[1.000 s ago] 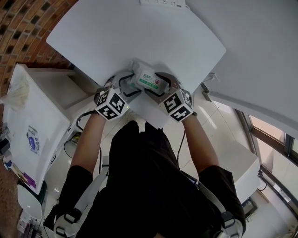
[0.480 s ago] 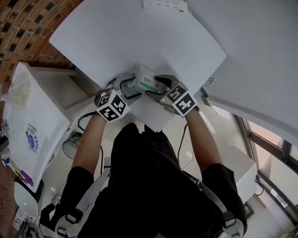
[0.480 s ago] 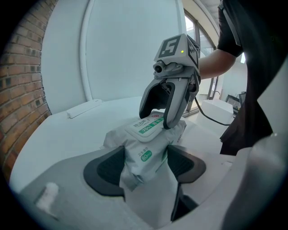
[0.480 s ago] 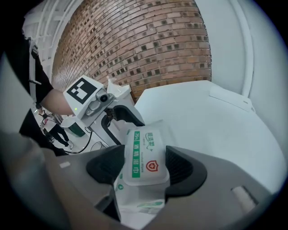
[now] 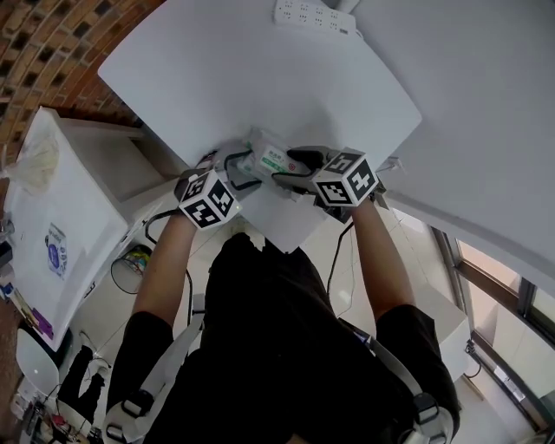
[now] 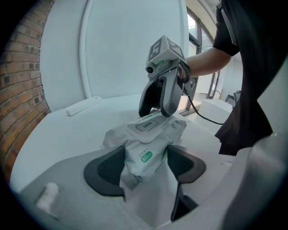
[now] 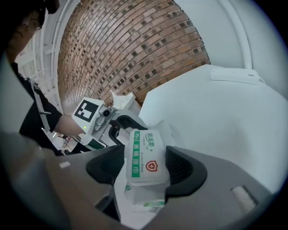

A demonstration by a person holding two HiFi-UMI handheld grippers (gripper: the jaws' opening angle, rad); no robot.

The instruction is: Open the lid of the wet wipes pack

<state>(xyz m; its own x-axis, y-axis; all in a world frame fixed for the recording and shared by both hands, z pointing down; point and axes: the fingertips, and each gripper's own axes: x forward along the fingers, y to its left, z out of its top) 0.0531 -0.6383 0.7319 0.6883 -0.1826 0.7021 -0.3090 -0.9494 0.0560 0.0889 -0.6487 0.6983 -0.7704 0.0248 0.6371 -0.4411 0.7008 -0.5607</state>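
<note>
Table [image 5: 260,78]: one, white, smooth matt top with rounded corners, seen from above in the head view, its near corner pointing toward the person. Lying on it, item one: power strip [image 5: 316,15], white, long and flat with a row of sockets, at the far edge and well apart from the second item. Item two: wet wipes pack [image 5: 273,158], soft white wrapper with green print and a rigid lid panel, near the front corner; it appears to rest on the top, though full contact underneath cannot be confirmed
</note>
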